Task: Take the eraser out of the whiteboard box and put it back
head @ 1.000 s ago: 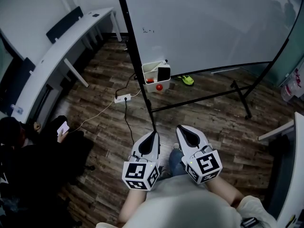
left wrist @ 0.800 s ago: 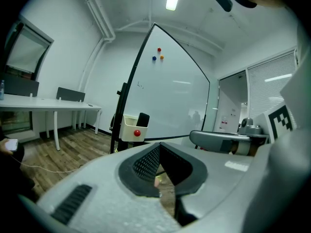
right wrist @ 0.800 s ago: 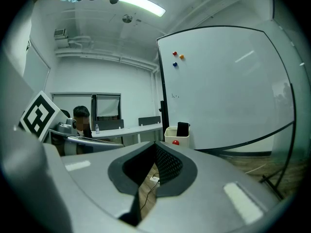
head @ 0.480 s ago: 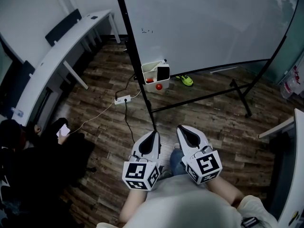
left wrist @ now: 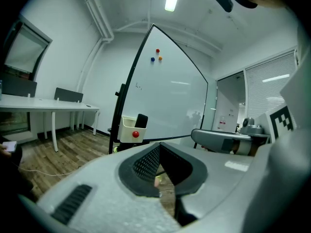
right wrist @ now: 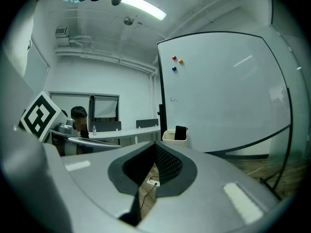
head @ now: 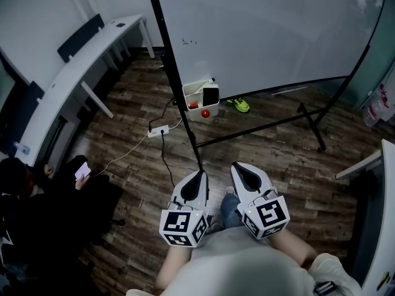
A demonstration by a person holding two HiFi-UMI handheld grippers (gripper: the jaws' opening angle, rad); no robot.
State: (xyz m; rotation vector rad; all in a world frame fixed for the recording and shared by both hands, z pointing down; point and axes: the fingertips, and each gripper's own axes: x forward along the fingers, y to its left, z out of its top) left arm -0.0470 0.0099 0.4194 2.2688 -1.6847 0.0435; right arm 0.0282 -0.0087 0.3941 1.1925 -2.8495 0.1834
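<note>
A white box (head: 196,94) hangs on the whiteboard's stand, low by the floor. A black eraser (head: 211,94) stands upright in its right end, and a red magnet (head: 207,112) sits just below it. Both grippers are held close to my body, far from the box and side by side above the wood floor. My left gripper (head: 199,176) is shut and holds nothing. My right gripper (head: 239,168) is shut and holds nothing too. The left gripper view shows the box (left wrist: 127,129) and eraser (left wrist: 141,121) ahead beyond the tips (left wrist: 159,147). The right gripper view shows the eraser (right wrist: 180,133) past its tips (right wrist: 155,145).
The whiteboard (head: 265,29) stands on a black frame with a foot (head: 312,127) reaching right. A power strip (head: 158,128) and cable lie on the floor, with a green object (head: 242,105) under the board. A long white desk (head: 74,69) runs at left; a seated person (head: 28,196) holds a phone.
</note>
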